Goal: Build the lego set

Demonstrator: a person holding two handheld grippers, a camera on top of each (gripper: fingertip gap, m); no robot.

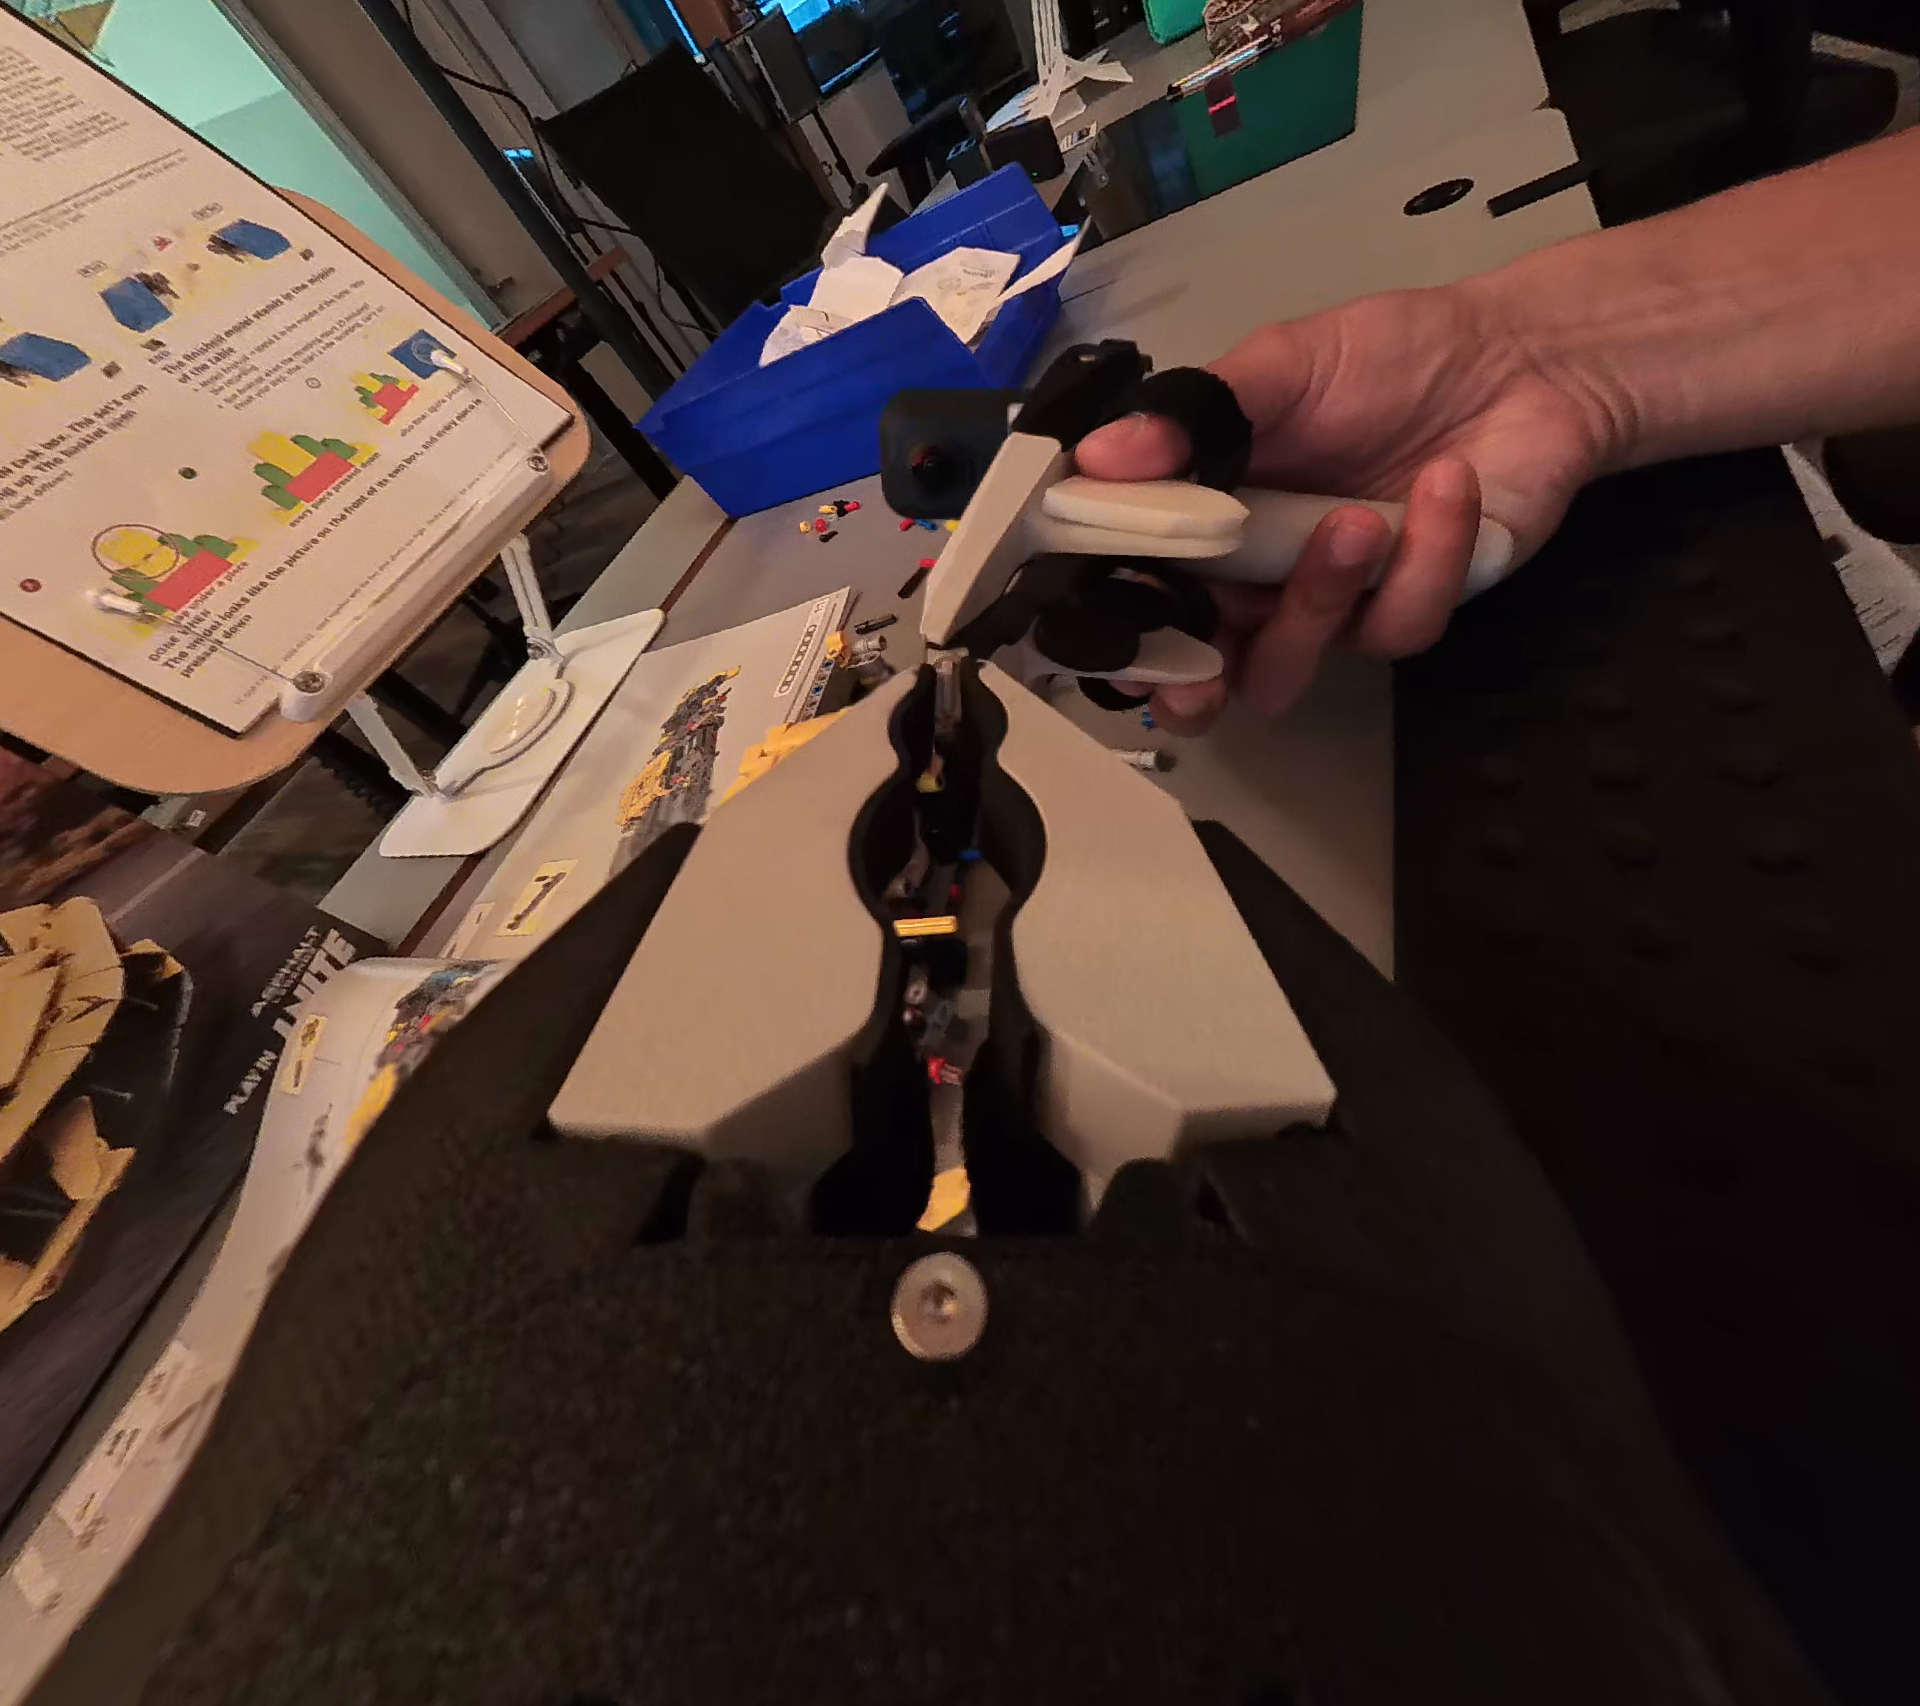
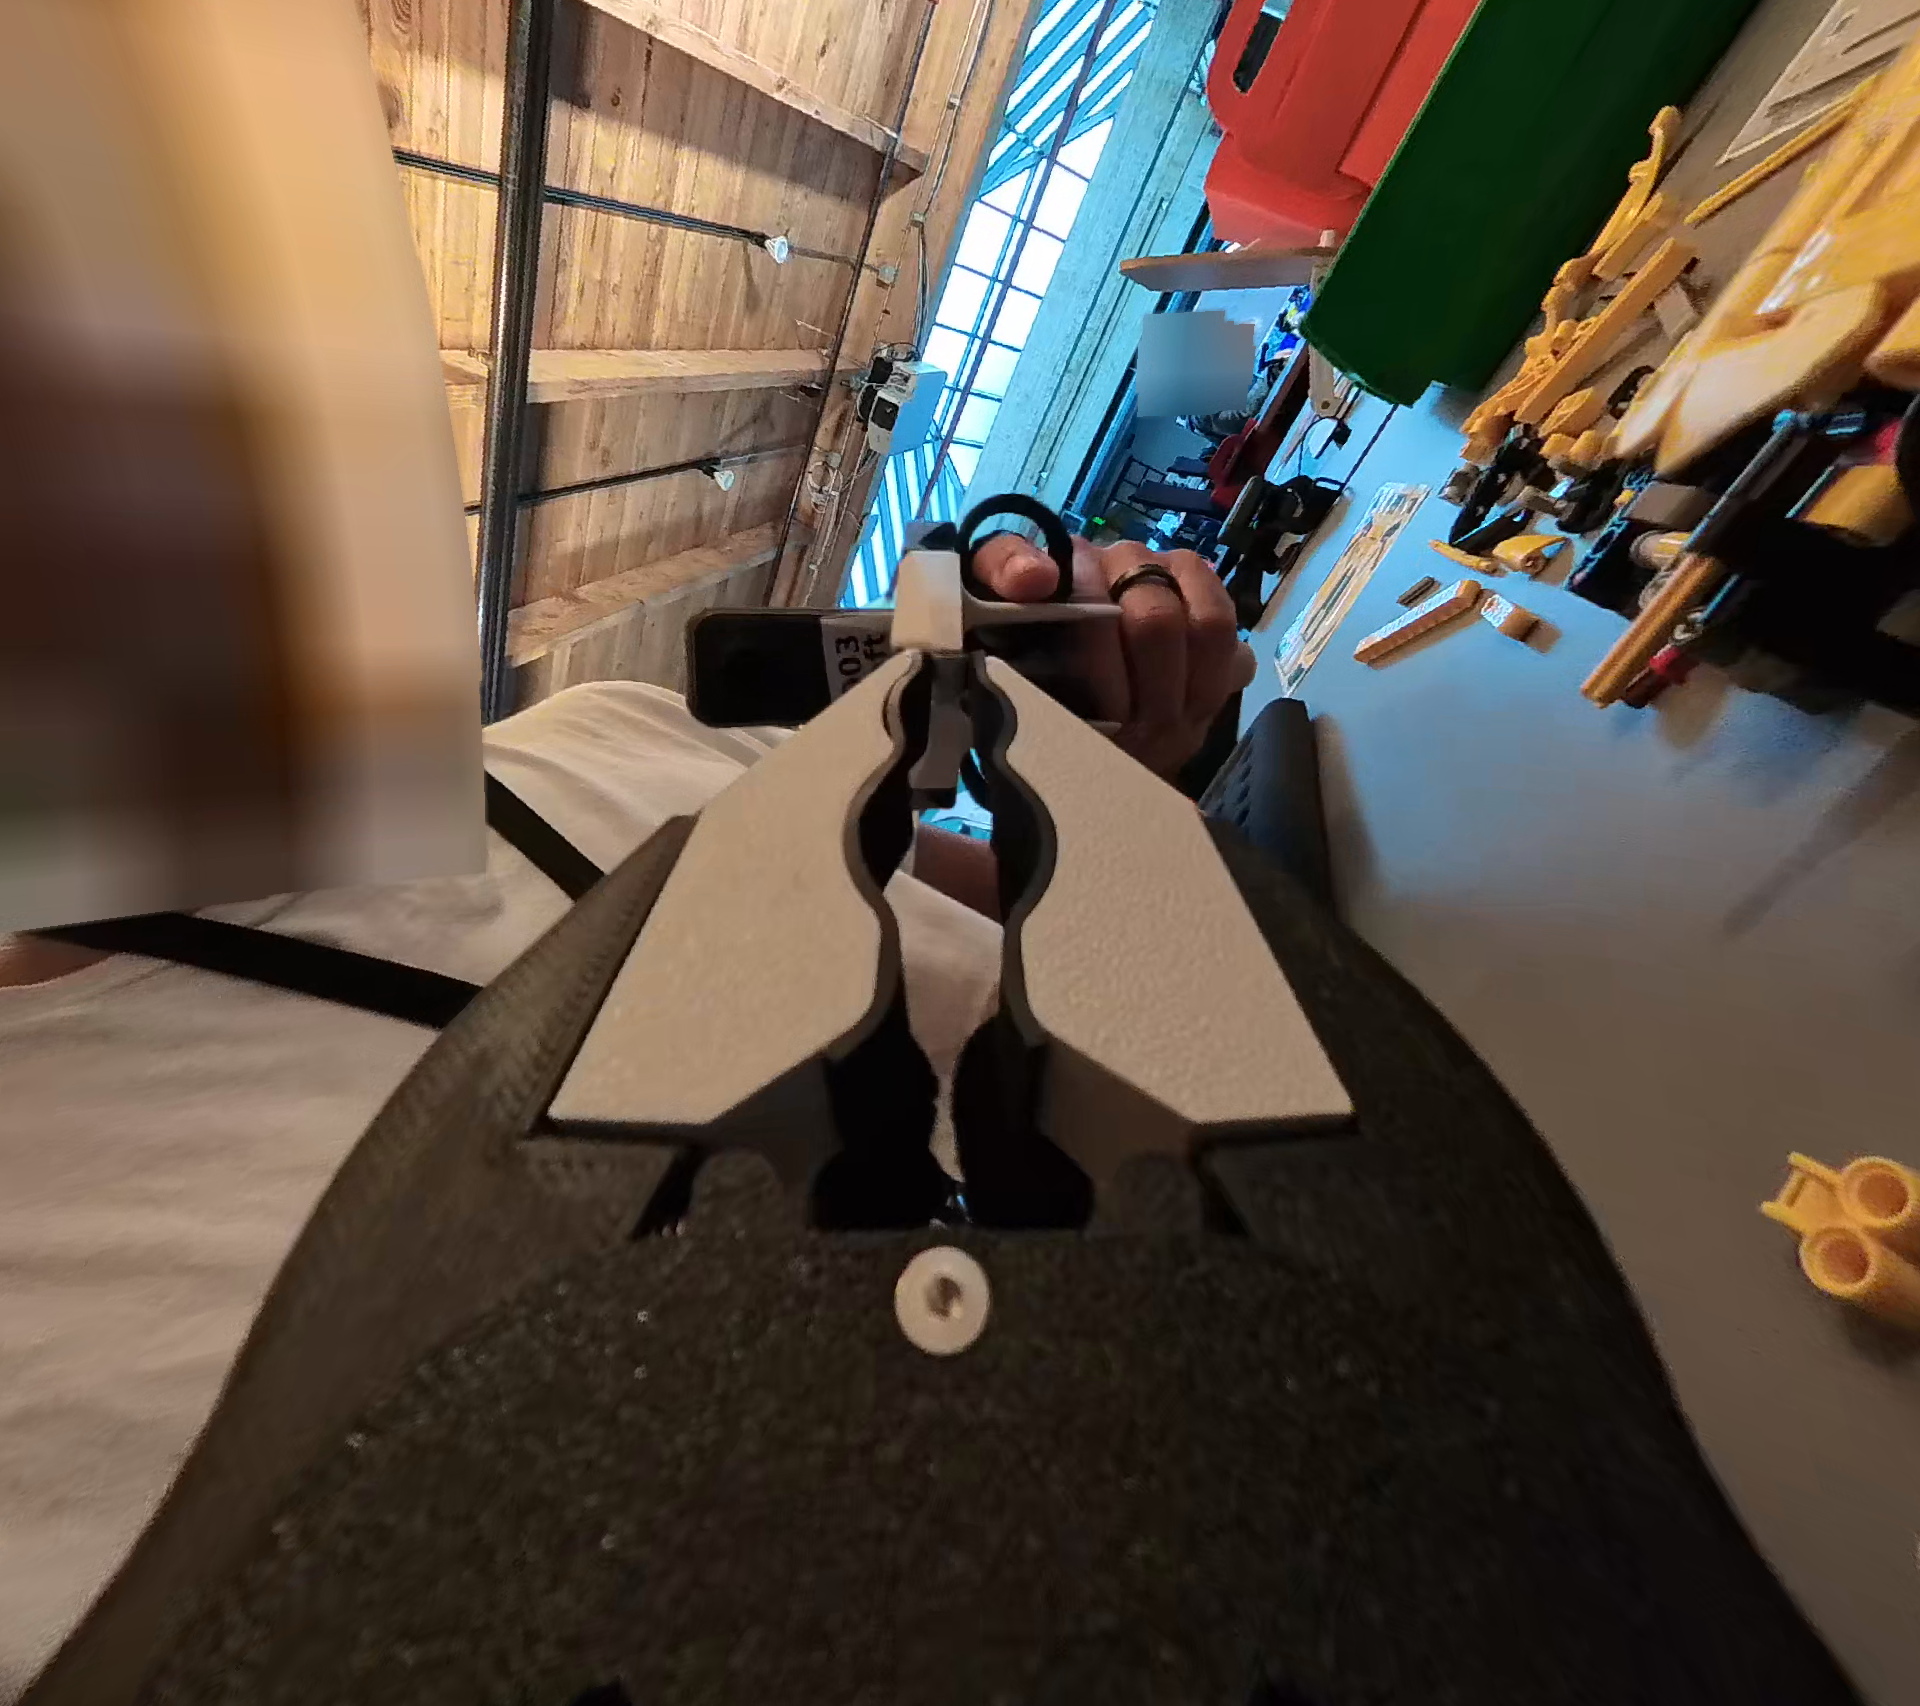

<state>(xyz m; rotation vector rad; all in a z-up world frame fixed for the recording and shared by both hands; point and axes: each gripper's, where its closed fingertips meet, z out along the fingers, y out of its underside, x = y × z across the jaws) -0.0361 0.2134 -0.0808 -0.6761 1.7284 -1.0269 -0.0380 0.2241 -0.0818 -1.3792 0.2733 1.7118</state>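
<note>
Tools tip to tip above the tabletop (image 1: 1247,326), left tool (image 1: 948,669) clenched on a small grey lego piece (image 1: 945,682), right tool (image 2: 943,669) clenched on the same piece, yellow lego model (image 2: 1766,368) to the right tool's right.

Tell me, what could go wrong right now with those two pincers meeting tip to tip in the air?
1. The small grey piece is pinched only at the tips of the left gripper, with the right gripper closing on it above the table. A slight misalignment could let it slip and fall.
2. If it falls, it may be hard to find among the loose small parts scattered near the blue bin.
</note>
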